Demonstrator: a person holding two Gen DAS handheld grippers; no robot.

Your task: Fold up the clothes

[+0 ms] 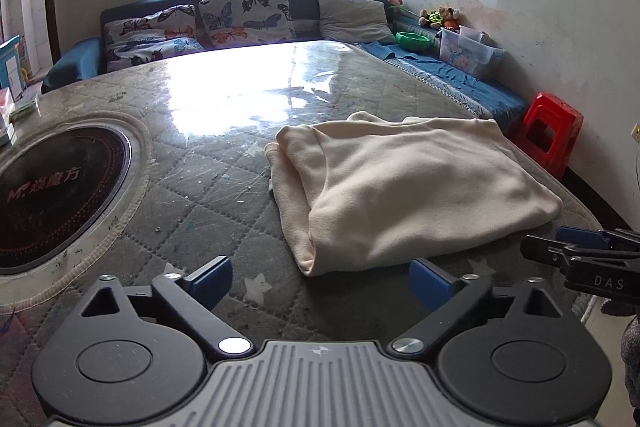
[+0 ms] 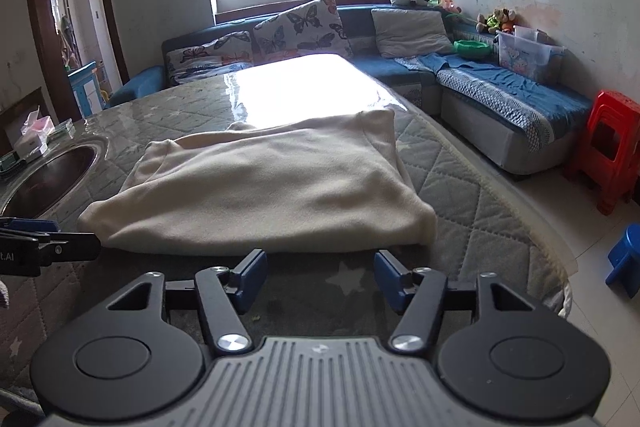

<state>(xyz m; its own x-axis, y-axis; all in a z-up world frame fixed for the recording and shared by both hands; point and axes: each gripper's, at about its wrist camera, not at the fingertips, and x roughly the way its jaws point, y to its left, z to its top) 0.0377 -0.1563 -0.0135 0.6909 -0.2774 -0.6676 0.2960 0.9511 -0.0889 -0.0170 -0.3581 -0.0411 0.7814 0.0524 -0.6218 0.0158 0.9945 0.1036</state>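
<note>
A cream garment (image 1: 404,183) lies folded into a thick rectangle on the quilted table (image 1: 208,195). It also shows in the right wrist view (image 2: 272,187). My left gripper (image 1: 320,283) is open and empty, just in front of the garment's near left corner. My right gripper (image 2: 320,279) is open and empty, just in front of the garment's near edge. The right gripper also shows at the right edge of the left wrist view (image 1: 584,255). The left gripper's fingers (image 2: 44,239) show at the left edge of the right wrist view.
A round black cooktop (image 1: 52,187) is set into the table at the left. Boxes (image 2: 36,139) sit at the table's far left. A blue sofa (image 2: 480,95) with butterfly cushions stands behind. A red stool (image 2: 612,147) and a blue stool (image 2: 628,259) stand on the floor at the right.
</note>
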